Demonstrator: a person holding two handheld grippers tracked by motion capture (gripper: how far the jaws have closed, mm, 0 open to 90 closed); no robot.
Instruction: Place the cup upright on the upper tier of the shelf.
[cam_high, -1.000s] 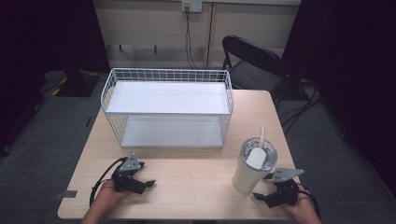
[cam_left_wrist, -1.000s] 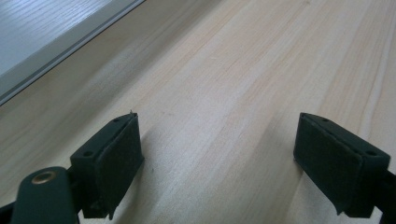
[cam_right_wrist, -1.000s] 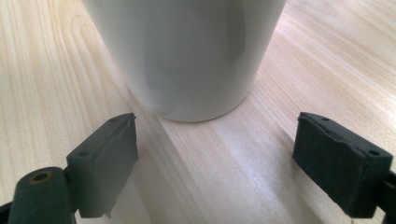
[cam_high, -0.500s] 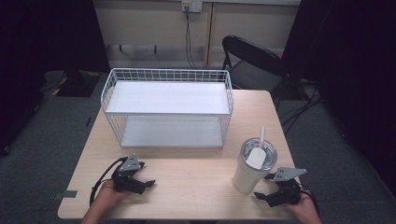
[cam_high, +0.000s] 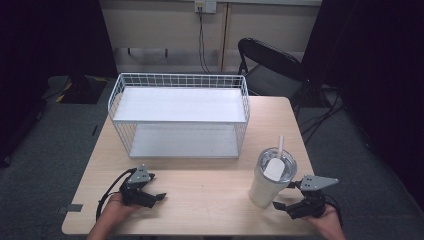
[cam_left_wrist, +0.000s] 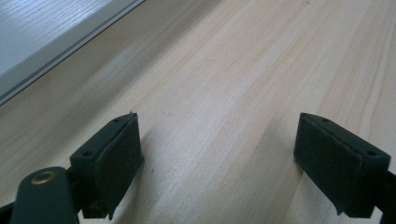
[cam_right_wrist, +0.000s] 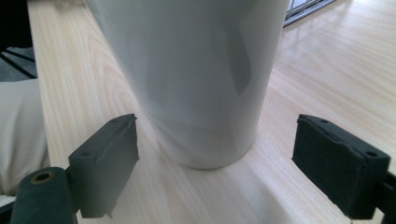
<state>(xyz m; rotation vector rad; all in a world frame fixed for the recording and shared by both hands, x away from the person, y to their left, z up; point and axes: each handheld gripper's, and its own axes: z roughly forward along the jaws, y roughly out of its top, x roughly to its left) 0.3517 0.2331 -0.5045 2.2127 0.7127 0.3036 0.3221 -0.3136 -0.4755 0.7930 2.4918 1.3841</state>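
A white tumbler (cam_high: 267, 180) with a clear lid and a straw stands upright near the table's front right. My right gripper (cam_high: 290, 202) rests on the table just right of it, open. In the right gripper view the tumbler (cam_right_wrist: 196, 79) stands close ahead, its base just beyond the gap between the pads (cam_right_wrist: 109, 163), touching neither. My left gripper (cam_high: 152, 196) lies open on the table at the front left. Between its pads (cam_left_wrist: 112, 158) is bare wood.
A white wire basket shelf (cam_high: 180, 116) with two levels stands across the back half of the wooden table (cam_high: 210, 195); its base edge (cam_left_wrist: 56, 51) appears in the left gripper view. A black folding chair (cam_high: 270, 65) stands behind the table.
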